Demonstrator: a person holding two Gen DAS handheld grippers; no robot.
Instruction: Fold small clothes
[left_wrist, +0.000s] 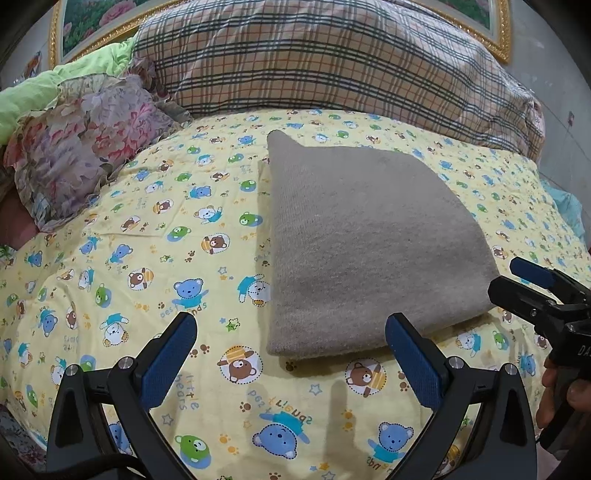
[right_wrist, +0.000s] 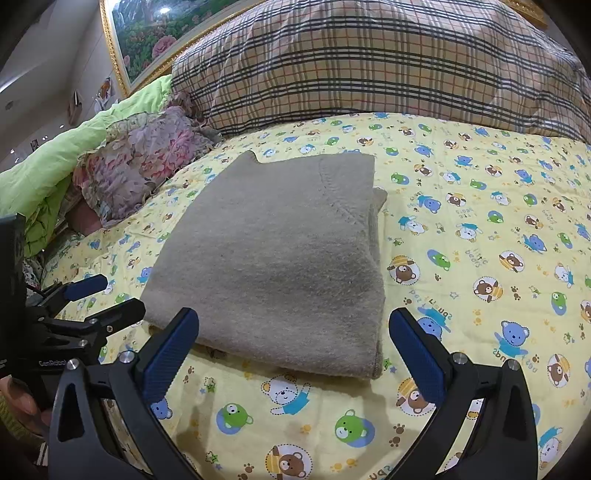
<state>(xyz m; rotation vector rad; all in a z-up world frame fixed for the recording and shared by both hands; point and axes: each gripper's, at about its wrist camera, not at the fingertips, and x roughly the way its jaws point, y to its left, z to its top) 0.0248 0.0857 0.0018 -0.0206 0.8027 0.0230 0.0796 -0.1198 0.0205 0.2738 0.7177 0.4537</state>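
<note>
A grey knitted garment (left_wrist: 362, 240) lies folded into a flat rectangle on the yellow bear-print bedsheet (left_wrist: 147, 258). It also shows in the right wrist view (right_wrist: 273, 254), where a seam curves across its top layer. My left gripper (left_wrist: 291, 343) is open and empty, just in front of the garment's near edge. My right gripper (right_wrist: 293, 339) is open and empty, its fingers on either side of the garment's near edge. The right gripper shows at the right edge of the left wrist view (left_wrist: 517, 280). The left gripper shows at the left of the right wrist view (right_wrist: 107, 295).
A large plaid pillow (left_wrist: 332, 59) lies across the head of the bed. A floral cushion (left_wrist: 81, 147) and a green quilt (right_wrist: 48, 162) lie to the left. A gold-framed picture (right_wrist: 147, 33) hangs behind.
</note>
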